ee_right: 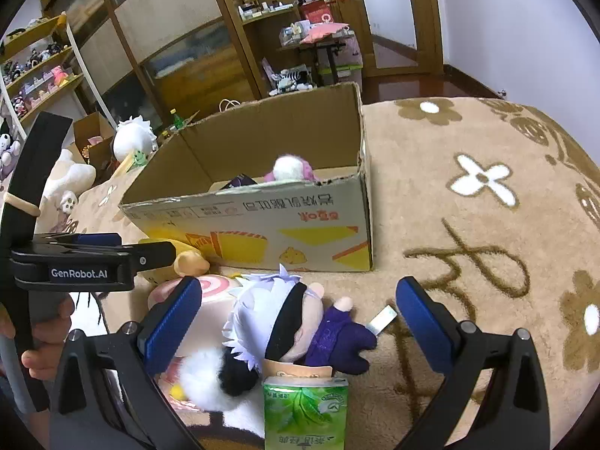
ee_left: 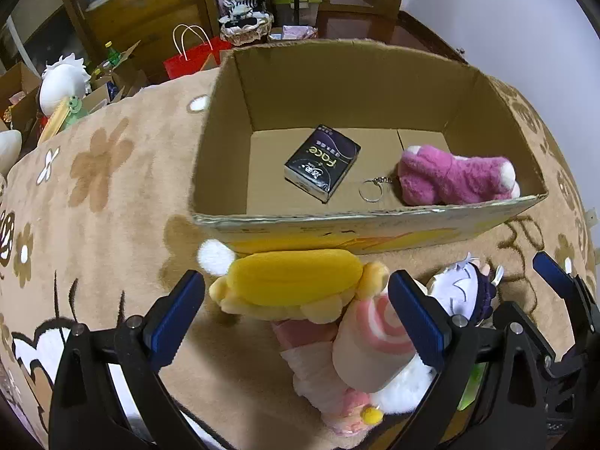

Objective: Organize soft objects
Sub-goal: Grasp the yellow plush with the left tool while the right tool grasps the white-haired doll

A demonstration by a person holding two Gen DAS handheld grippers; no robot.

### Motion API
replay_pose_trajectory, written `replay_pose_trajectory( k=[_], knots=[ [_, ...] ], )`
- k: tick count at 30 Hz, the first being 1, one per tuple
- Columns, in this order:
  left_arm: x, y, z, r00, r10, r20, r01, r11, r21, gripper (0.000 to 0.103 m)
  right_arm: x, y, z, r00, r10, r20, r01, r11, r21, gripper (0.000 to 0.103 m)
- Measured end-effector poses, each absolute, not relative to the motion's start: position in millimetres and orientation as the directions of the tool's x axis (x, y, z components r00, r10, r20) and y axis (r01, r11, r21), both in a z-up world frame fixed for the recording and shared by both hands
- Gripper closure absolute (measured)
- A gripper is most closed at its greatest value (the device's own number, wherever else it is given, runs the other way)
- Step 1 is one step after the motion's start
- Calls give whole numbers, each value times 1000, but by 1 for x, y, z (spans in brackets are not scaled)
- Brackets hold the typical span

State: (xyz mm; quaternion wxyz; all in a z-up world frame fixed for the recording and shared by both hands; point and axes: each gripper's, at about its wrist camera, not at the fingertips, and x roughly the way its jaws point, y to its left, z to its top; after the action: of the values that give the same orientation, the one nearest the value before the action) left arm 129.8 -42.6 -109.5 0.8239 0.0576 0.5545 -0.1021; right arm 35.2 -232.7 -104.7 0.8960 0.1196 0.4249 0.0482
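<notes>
An open cardboard box (ee_left: pixel 360 221) stands on the tan floral blanket (ee_left: pixel 112 206). Inside lie a black tissue pack (ee_left: pixel 322 161) and a pink plush bear (ee_left: pixel 453 176) with a key ring. In front of the box lie a yellow plush (ee_left: pixel 292 281), a pink swirl roll plush (ee_left: pixel 375 348) and a white-haired doll (ee_right: pixel 285 322). My left gripper (ee_left: pixel 296 322) is open, its jaws either side of the yellow plush and the roll. My right gripper (ee_right: pixel 296 322) is open around the doll. A green tissue pack (ee_right: pixel 305 412) lies below the doll.
The box also shows in the right wrist view (ee_right: pixel 262 221). Beyond the blanket stand a red paper bag (ee_left: pixel 195 60), cartons with a white plush (ee_left: pixel 62 82), wooden cabinets (ee_right: pixel 180 56) and shelves of figures (ee_right: pixel 33 75). The left gripper's body (ee_right: pixel 86 262) is close at the left.
</notes>
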Motion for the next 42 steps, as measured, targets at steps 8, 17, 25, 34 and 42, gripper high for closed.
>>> replay_pose_trajectory(
  k=[8, 17, 25, 34, 42],
  knots=[
    [134, -47, -120, 345, -103, -933, 238, 971, -19, 6, 40, -229, -119, 589, 188, -786, 20, 969, 246, 0],
    [141, -43, -130, 315, -120, -941, 209, 976, -55, 6, 44, -222, -138, 523, 187, -832, 20, 973, 231, 0],
    [146, -41, -141, 297, -130, -946, 201, 977, -71, 9, 44, -221, -155, 466, 180, -866, 46, 973, 226, 0],
    [149, -34, -142, 292, -139, -946, 187, 979, -86, 12, 46, -225, -164, 439, 222, -871, 61, 960, 275, 0],
    [149, -36, -143, 290, -133, -948, 187, 979, -80, 14, 48, -228, -169, 431, 235, -871, 64, 955, 289, 0]
  ],
)
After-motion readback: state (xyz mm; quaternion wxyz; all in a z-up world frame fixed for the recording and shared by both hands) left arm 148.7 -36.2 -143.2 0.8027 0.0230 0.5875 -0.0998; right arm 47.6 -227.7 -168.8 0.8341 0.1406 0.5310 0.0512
